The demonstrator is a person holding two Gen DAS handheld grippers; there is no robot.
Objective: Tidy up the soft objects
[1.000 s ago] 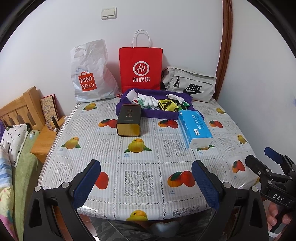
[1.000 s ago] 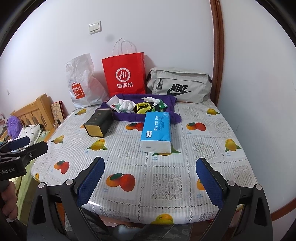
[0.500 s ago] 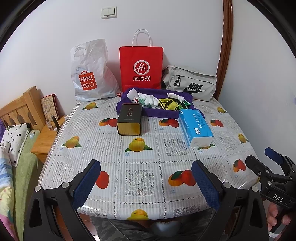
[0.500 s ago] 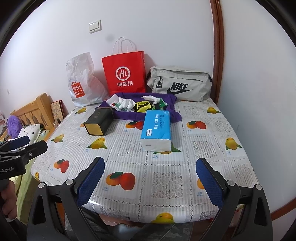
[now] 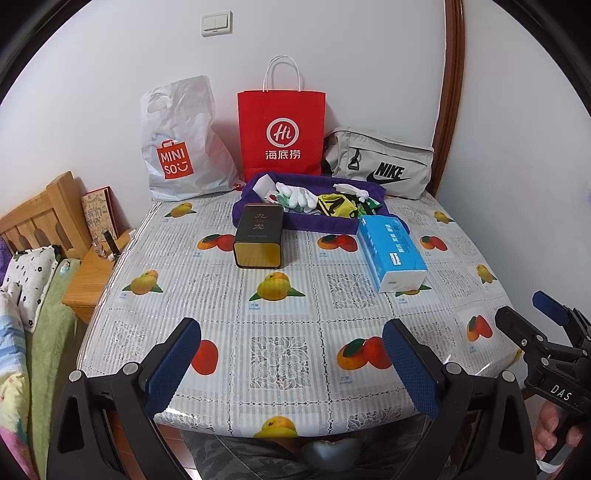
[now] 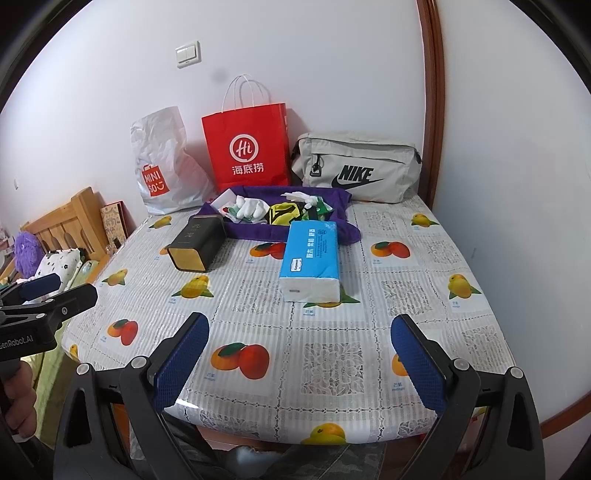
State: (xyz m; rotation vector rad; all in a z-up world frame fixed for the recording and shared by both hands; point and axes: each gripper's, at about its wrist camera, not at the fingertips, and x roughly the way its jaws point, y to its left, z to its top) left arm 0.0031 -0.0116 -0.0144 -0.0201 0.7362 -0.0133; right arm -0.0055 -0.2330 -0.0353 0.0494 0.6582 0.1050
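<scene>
Fruit-print oilcloth table (white wall behind, wooden headboard left)

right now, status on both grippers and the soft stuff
Left gripper open, right gripper open, both empty at near edge. Soft items in purple cloth tray, untouched. Tissue pack and black tin in front.

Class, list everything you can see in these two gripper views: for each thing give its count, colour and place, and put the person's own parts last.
Table: one, fruit-print cover, centre.
Purple tray: one, far centre, holding white gloves and yellow-green items.
Black tin: one, lying before the tray's left end.
Tissue pack: one, blue and white, right of the tin.
Red paper bag: one, at the wall.
White plastic bag: one, left of it.
Grey bag: one, right of it.
Light switch: one, white, wall.
Bed headboard: one, wooden, left.
Left gripper: open, near edge.
Right gripper: open, near edge.
</scene>
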